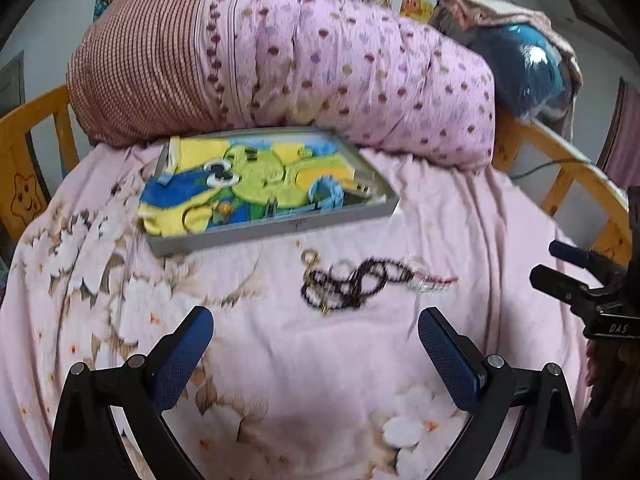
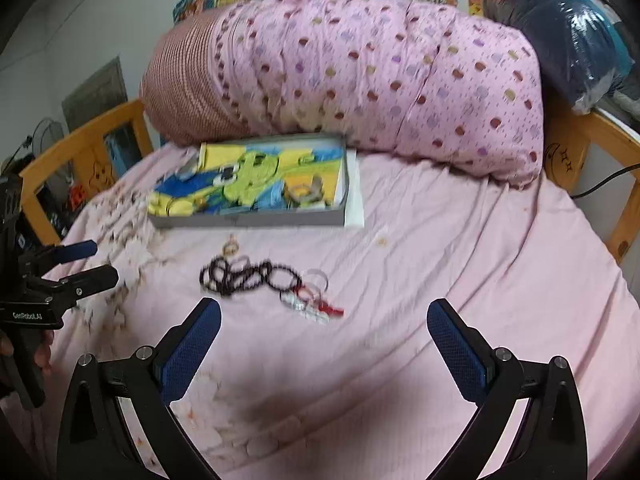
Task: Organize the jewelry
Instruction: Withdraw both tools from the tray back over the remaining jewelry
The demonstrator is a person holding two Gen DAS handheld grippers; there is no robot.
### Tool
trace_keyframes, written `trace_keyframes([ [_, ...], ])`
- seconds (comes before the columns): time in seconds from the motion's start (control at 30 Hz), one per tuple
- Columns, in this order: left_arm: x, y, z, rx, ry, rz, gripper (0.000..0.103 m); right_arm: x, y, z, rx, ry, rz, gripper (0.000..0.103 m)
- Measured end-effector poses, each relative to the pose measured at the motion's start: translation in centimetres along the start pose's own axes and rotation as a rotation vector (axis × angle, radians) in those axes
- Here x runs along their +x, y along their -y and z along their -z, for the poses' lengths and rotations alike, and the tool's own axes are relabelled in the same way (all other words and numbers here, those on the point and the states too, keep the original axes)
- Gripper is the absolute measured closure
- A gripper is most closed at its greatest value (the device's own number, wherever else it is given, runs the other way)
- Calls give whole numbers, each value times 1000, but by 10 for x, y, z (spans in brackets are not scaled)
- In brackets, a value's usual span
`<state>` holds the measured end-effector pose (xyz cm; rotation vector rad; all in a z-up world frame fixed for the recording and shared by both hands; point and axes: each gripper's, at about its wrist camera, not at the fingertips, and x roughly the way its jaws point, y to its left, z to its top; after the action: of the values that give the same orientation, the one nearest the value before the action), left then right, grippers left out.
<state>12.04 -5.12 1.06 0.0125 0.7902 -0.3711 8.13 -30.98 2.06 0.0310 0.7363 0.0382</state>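
left wrist: over bed (image 1: 280,340) | right wrist: alongside | shared: tray (image 1: 276,228)

Soft matt cloth sheet (image 1: 280,360) at frame bottom, glossy dark beads (image 1: 348,284) mid-frame, varnished wooden bed rail (image 2: 80,140) at left, textured gripper pads (image 2: 192,352).

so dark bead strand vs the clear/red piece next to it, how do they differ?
The bead strand is dark and lies in tangled loops; the clear/red piece is pale and see-through with a red end. The strand spreads wider; the clear piece is more compact and nearer the right gripper. Both lie loose on the pink sheet, outside the tray.
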Motion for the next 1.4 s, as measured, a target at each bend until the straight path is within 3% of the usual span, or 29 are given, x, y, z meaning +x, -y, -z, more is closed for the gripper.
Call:
trace_keyframes([
  [0.4, 34, -3, 27, 11, -133, 23, 0, 34, 1, 23, -27, -132, -31, 2],
  [0.7, 54, -5, 35, 17, -181, 36, 0, 61, 8, 27, -6, -167, -58, 2],
  [0.97, 67, -12, 34, 2, -206, 59, 0, 80, 6, 30, -14, -185, -128, 2],
  [1.13, 74, -12, 32, -23, -209, 116, 0, 86, 6, 31, -32, -184, -151, 2],
  [1.27, 80, -12, 27, -50, -200, 158, 0, 89, 8, 31, -43, -181, -162, 2],
  [1.4, 83, -4, 18, -9, -167, 172, 0, 91, 10, 31, -44, -170, -164, 3],
])
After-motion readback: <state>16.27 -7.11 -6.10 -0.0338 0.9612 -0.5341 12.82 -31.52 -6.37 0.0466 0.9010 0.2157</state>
